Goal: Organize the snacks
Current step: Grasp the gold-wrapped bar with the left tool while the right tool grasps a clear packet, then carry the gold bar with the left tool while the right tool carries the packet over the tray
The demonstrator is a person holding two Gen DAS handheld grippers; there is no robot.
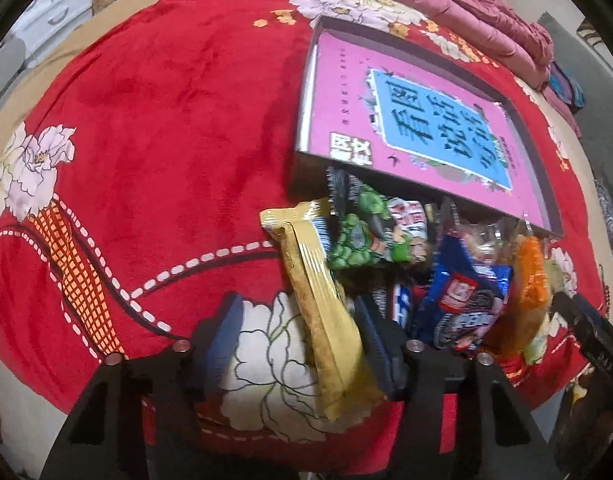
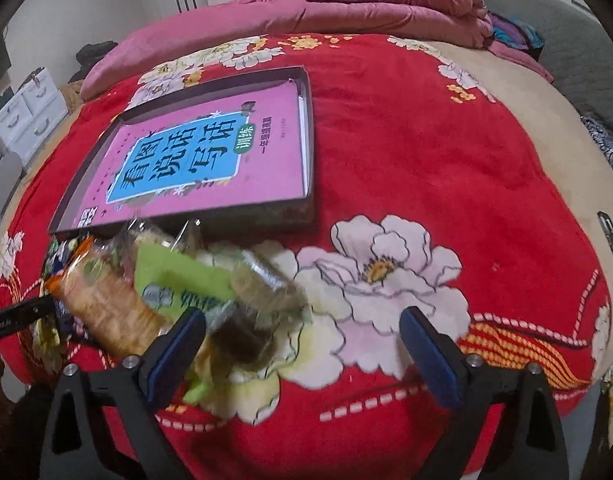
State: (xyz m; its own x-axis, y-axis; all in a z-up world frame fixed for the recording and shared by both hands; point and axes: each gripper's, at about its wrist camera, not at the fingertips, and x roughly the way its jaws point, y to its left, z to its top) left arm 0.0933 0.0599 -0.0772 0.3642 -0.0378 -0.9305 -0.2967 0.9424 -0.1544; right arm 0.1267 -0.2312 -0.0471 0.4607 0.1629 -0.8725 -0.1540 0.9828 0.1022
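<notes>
The red blanket [image 2: 386, 152] is plush cloth with a soft, matt nap and a printed flower pattern. The tray [image 2: 311, 148] near its far edge looks like matt dark card. The book [image 2: 210, 156] in it has a smooth, slightly glossy pink paper cover. The gold packet [image 1: 318, 312] is glossy foil-like film. The green packet [image 1: 358, 240] and blue packet [image 1: 462, 300] are shiny printed plastic. The cracker pack [image 2: 106, 308] has clear, glossy wrap. The gripper pads [image 2: 426, 356] look like matt blue rubber on matt black plastic fingers.
</notes>
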